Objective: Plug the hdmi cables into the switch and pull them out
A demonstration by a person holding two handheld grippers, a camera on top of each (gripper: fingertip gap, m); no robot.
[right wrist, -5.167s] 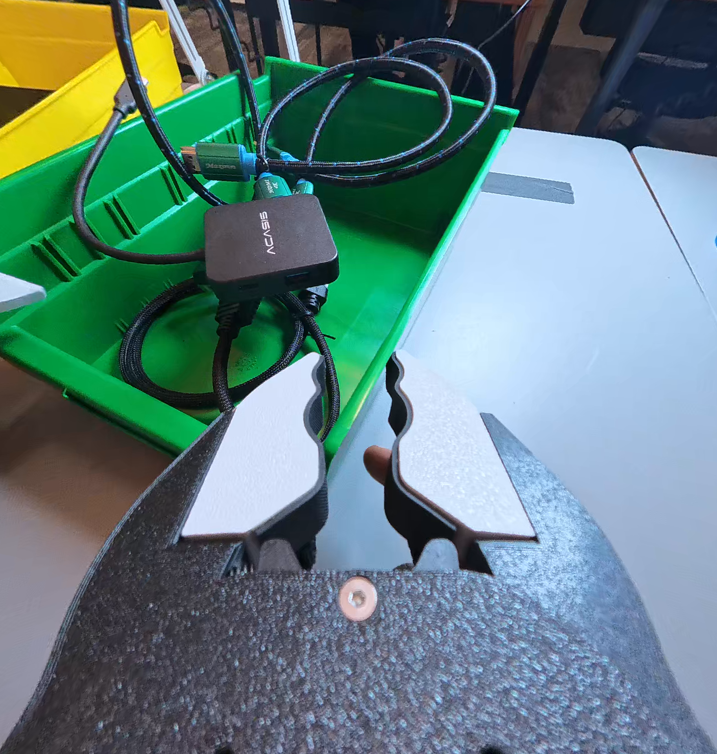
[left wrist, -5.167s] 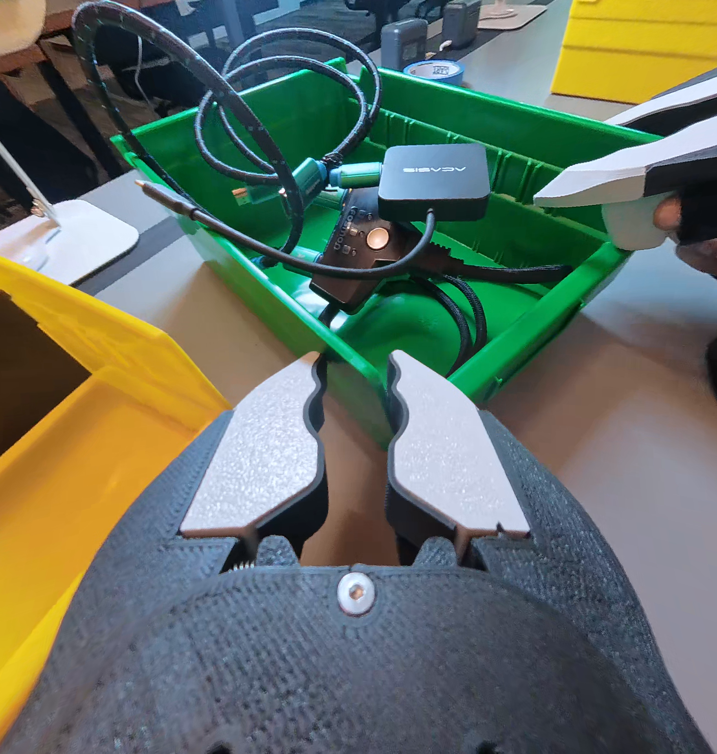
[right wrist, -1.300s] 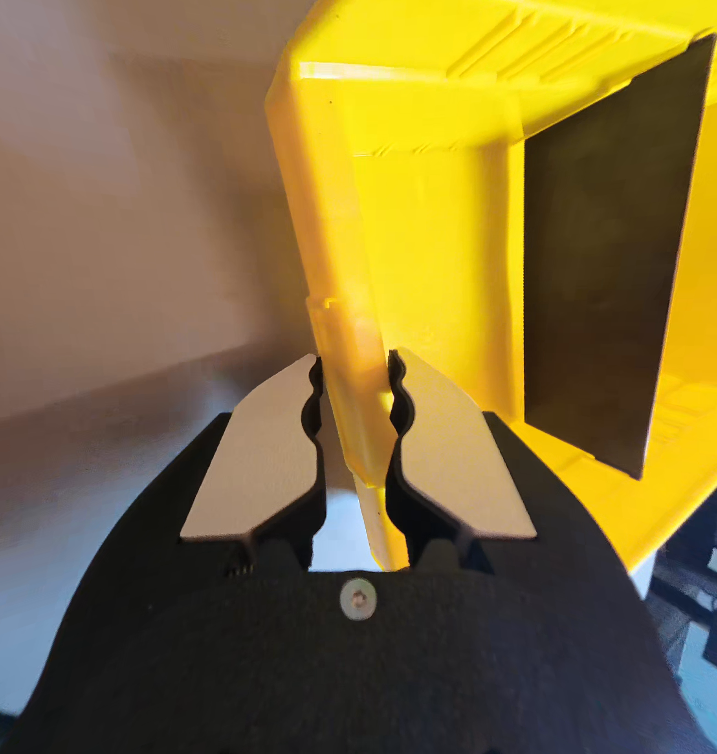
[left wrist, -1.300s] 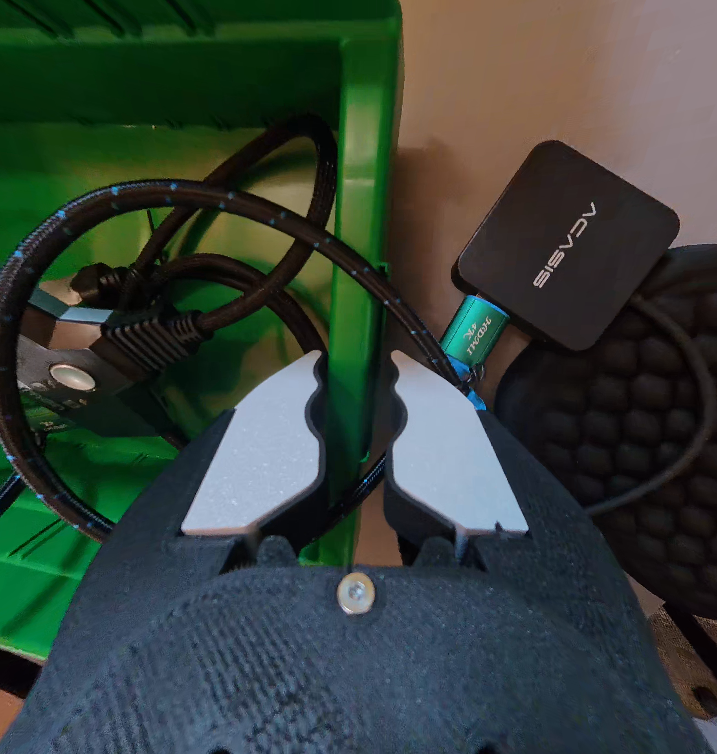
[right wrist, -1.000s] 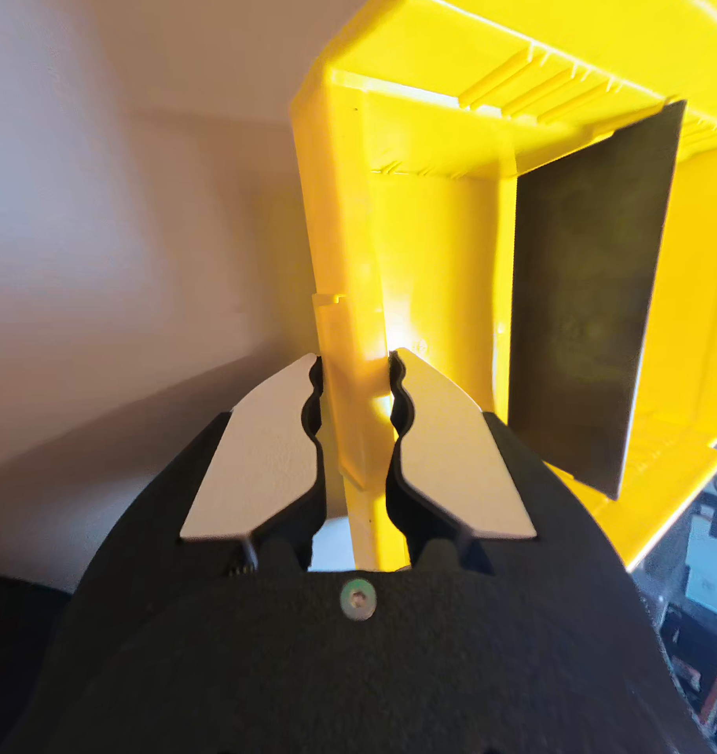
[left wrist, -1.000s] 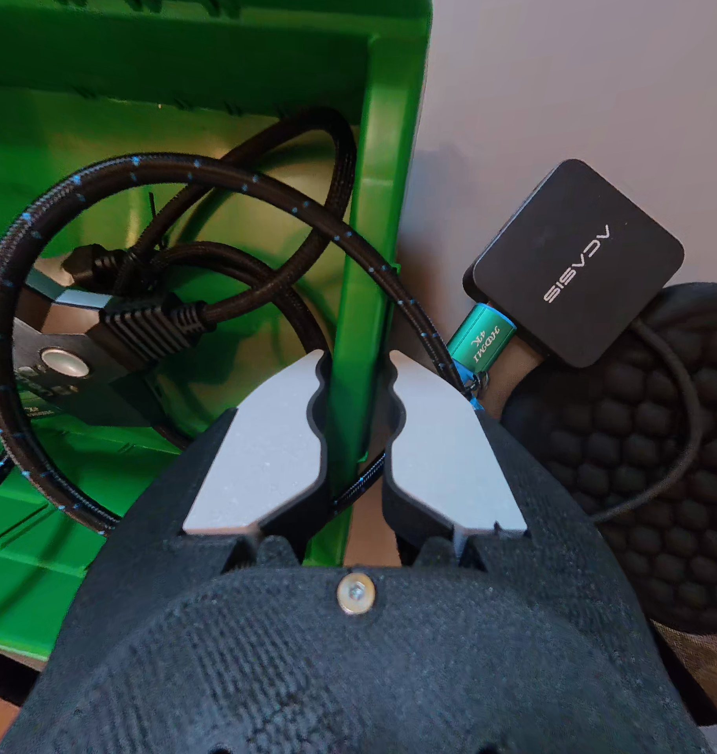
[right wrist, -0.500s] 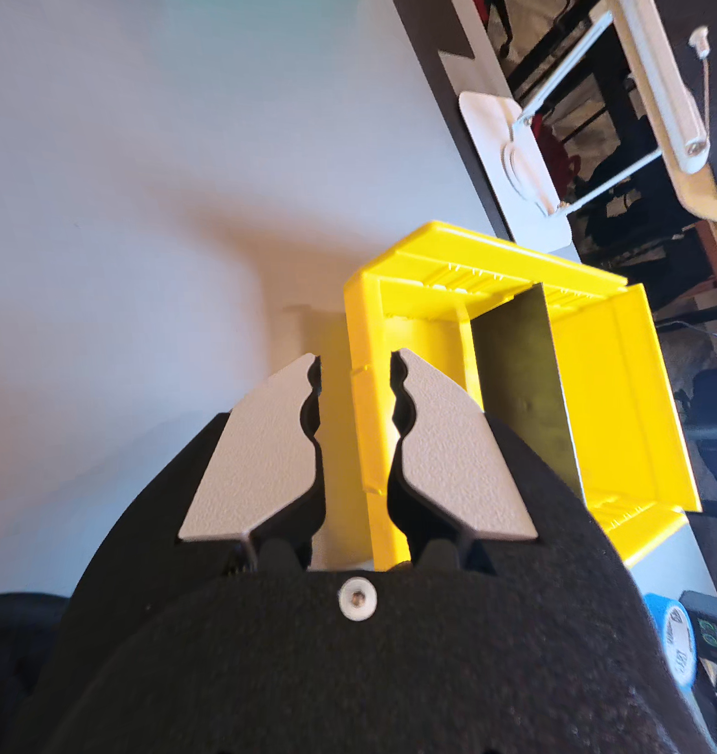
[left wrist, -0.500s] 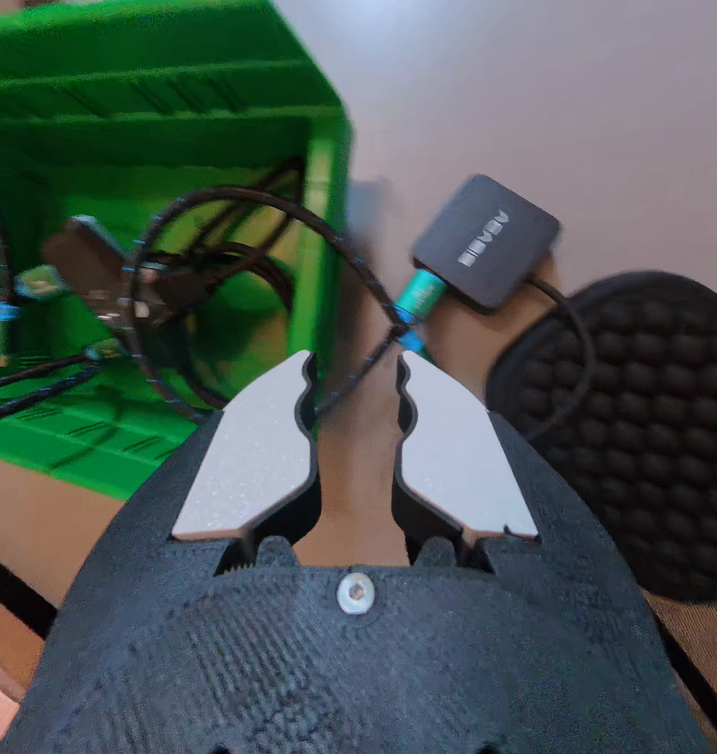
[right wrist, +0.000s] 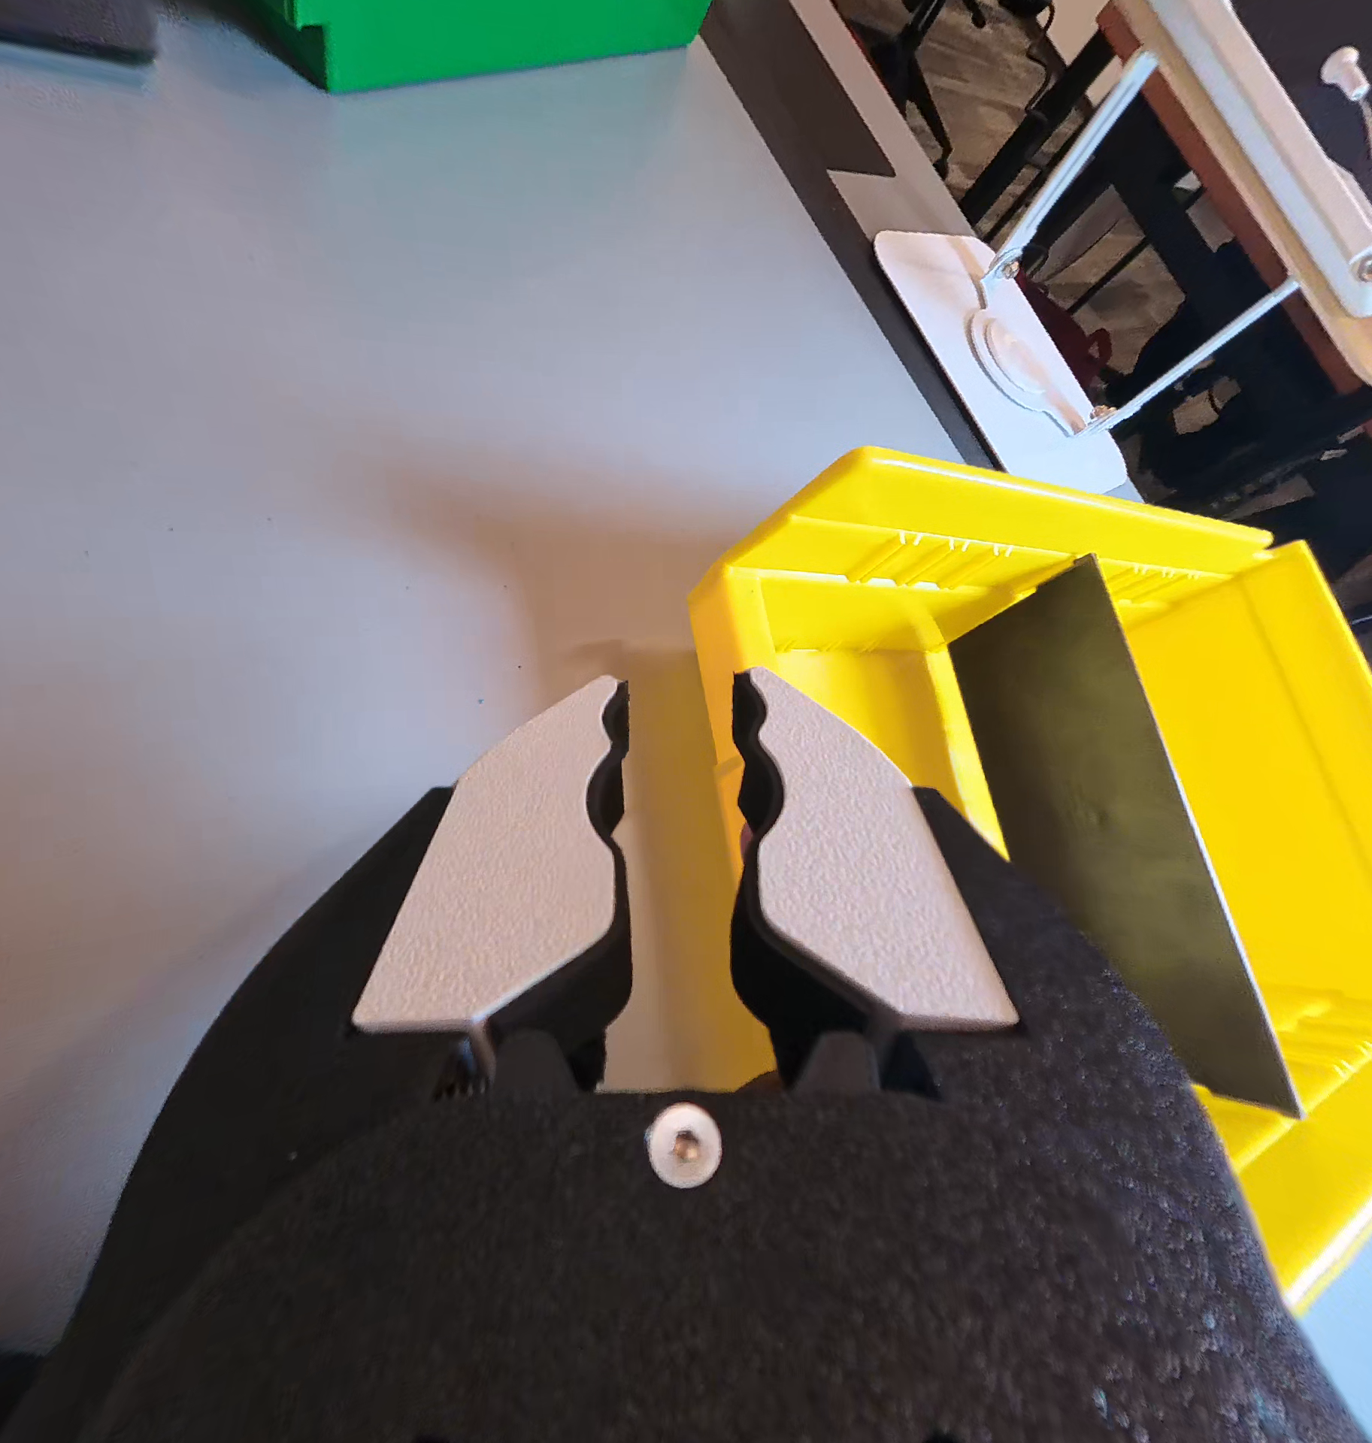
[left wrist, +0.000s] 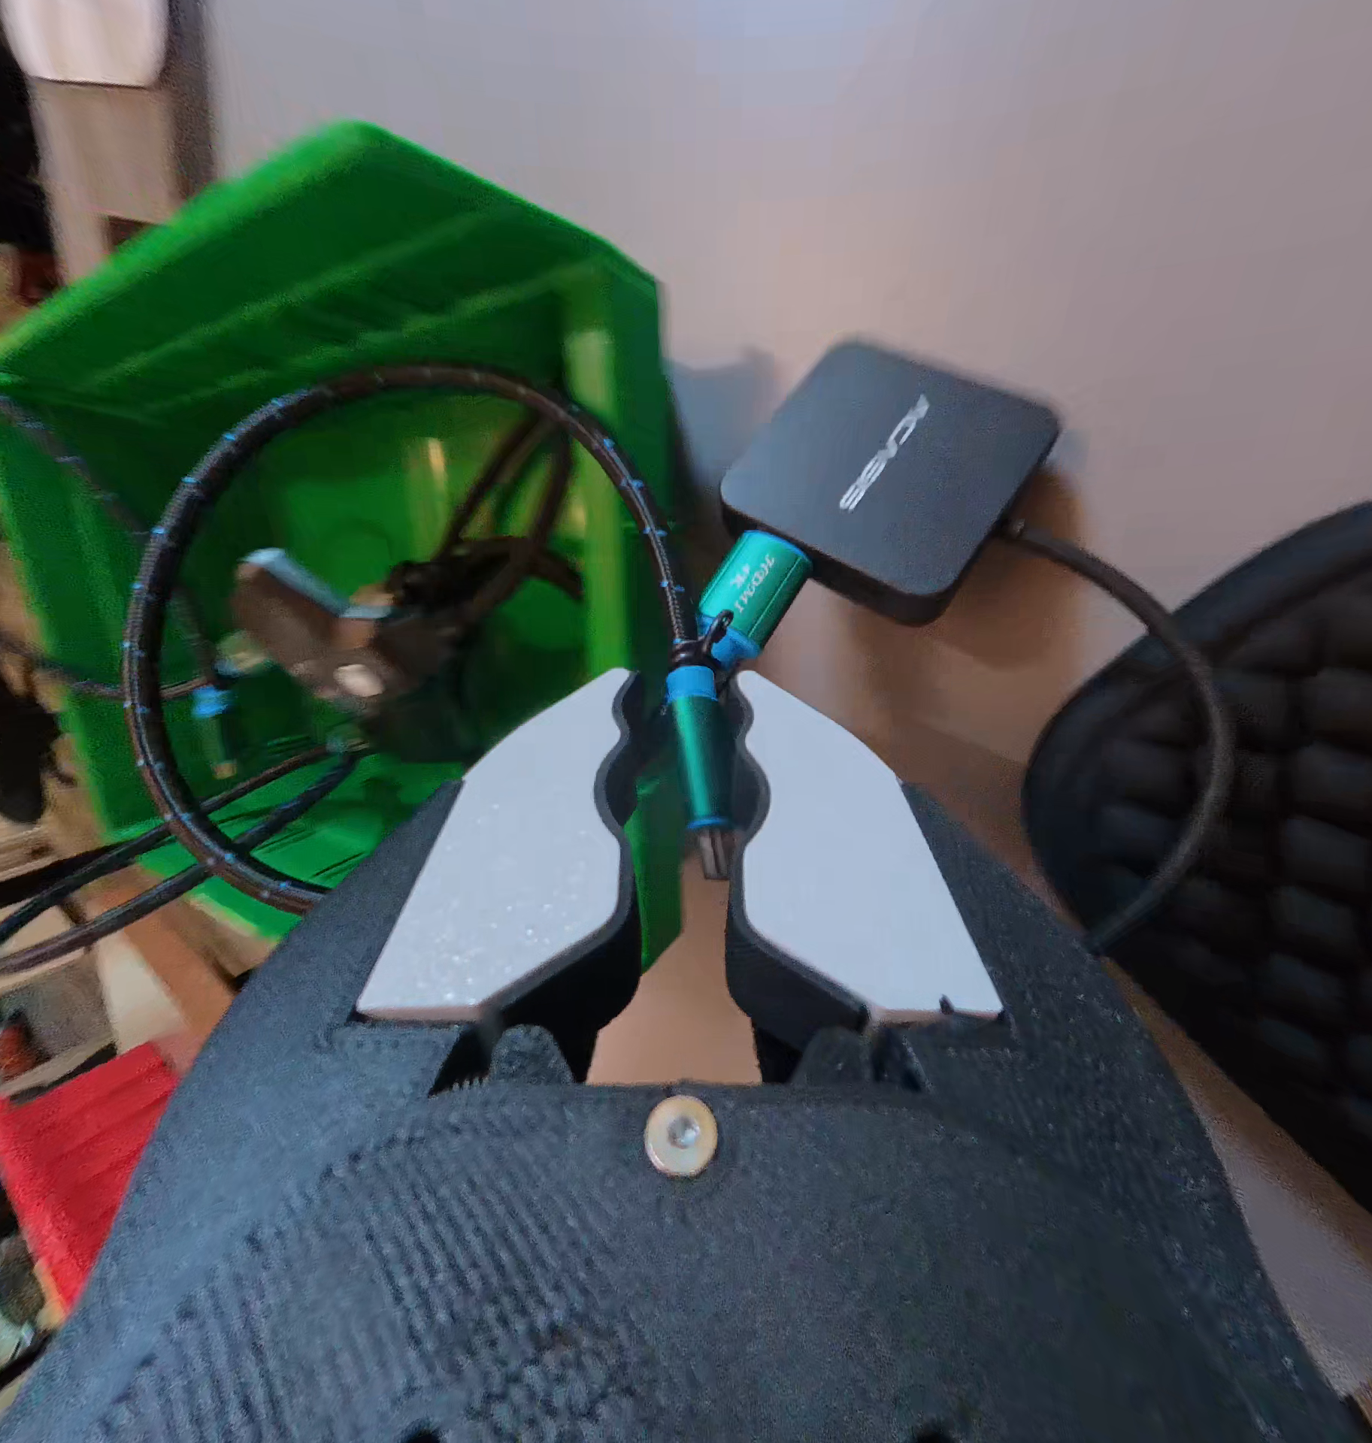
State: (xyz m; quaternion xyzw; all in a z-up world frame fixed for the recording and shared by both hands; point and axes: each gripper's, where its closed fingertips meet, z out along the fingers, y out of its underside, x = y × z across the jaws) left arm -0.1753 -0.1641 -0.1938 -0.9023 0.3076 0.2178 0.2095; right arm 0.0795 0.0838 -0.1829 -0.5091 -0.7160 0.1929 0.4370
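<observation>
Where aimed at the switch (left wrist: 893, 476), shows the left claw (left wrist: 682, 679) set narrow, fingers either side of a loose teal plug (left wrist: 702, 769), metal tip turned back toward the camera. Gaps on both sides of that plug, so apparently bracketed rather than pinched; cannot rule out a light touch lower down. Tied by a small black loop to a second teal plug (left wrist: 753, 582), itself seated in the near edge of the switch. Probably hangs there for that reason: tethered short, unable to swing away from the switch.

Lying flat on the worktop (left wrist: 1057, 195), broad face up, hence ports facing sideways and reachable with a level push. Just left of the switch, a green bin (left wrist: 339, 312), seen at a tilt, with a braided cable (left wrist: 151, 625) looping out of it toward the seated plug; blurred, contents hard to sort. Right of the switch, a black bumpy cushion (left wrist: 1292, 781), with a thin black lead (left wrist: 1182, 648) running from the far edge of the switch across it.

No switch in the right wrist view. Right claw (right wrist: 678, 683) also narrow, holding nothing, poised above the wall of a yellow bin (right wrist: 1292, 703) with a dark divider (right wrist: 1096, 820); likely parked clear, leaving room around the switch.

Judging the step: one cable in; next calls for turning the loose plug tip-first toward a free port.
</observation>
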